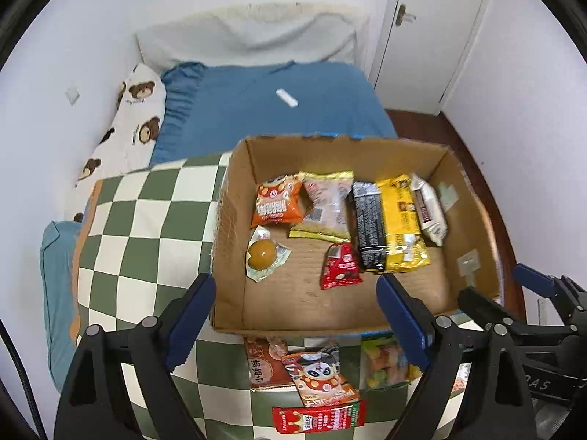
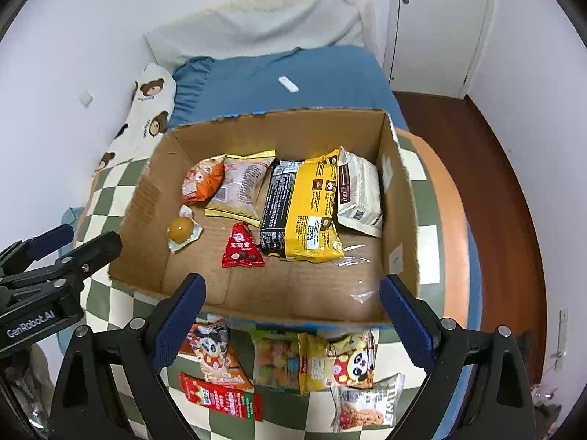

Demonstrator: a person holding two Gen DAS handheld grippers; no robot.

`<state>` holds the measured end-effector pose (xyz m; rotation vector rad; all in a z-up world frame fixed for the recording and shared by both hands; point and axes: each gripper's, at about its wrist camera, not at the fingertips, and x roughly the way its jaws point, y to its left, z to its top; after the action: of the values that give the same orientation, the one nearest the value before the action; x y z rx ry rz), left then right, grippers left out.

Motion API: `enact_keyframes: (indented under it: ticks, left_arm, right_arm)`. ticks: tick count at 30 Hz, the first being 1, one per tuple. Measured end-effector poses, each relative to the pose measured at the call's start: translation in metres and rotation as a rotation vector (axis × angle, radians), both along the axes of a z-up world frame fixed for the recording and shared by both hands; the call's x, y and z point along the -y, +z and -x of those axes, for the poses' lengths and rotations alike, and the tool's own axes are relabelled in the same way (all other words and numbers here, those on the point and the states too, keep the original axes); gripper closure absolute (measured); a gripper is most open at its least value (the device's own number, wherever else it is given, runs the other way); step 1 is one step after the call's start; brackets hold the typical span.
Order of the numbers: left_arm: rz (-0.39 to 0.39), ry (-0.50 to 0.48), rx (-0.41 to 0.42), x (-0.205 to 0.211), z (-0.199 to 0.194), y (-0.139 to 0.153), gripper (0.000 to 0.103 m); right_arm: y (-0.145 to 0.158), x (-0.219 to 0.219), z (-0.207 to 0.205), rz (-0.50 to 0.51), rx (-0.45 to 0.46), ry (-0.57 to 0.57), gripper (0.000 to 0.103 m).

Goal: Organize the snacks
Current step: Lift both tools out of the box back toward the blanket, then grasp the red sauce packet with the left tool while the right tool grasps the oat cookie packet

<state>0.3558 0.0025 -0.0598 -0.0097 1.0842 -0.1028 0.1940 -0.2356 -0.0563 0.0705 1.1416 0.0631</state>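
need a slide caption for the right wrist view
Open right gripper above a cardboard box holding seven snacks, more packets waiting on the checkered quilt.

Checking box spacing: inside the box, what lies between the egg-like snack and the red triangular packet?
Bare cardboard floor; both wrist views show nothing between the egg-like snack and red triangular packet.

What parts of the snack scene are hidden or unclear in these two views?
- Left wrist view: candy bag partly behind the left gripper finger.
- Right wrist view: cookie packet partly covered by the right gripper finger.
- Both views: label print too small to read; box front outer wall unseen.
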Motion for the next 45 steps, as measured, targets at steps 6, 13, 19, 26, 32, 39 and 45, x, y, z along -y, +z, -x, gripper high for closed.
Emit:
enact_keyframes:
  ticks: [6,13,19,26,32,39,45]
  left_arm:
    - [0.013,-0.025,0.058,0.003,0.030,0.020,0.014]
    - [0.024,-0.032,0.063,0.001,0.057,0.022,0.013]
    - [-0.058,-0.069,-0.006,0.001,0.084,-0.024,0.014]
    - [-0.304,-0.396,-0.191,0.047,0.128,-0.135,0.014]
    - [-0.488,-0.677,-0.253,0.084,0.156,-0.204,0.013]
    - [-0.558,-0.844,-0.286,0.109,0.168,-0.240,0.019]
    - [-0.394,-0.601,-0.377,0.090,0.149,-0.229,0.036]
  right_arm:
    - [0.028,0.000,0.032,0.021,0.083,-0.004,0.005]
    - [0.035,0.007,0.061,-0.037,0.092,0.004,0.005]
    - [-0.012,0.026,0.085,-0.117,0.000,-0.017,0.031]
    - [-0.082,0.056,0.115,-0.199,-0.153,-0.112,0.034]
    - [-0.114,0.086,0.126,-0.193,-0.215,-0.207,0.030]
    - [-0.148,0.122,0.123,-0.237,-0.281,-0.320,0.026]
    - [-0.177,0.154,0.132,-0.456,-0.328,-0.514,0.026]
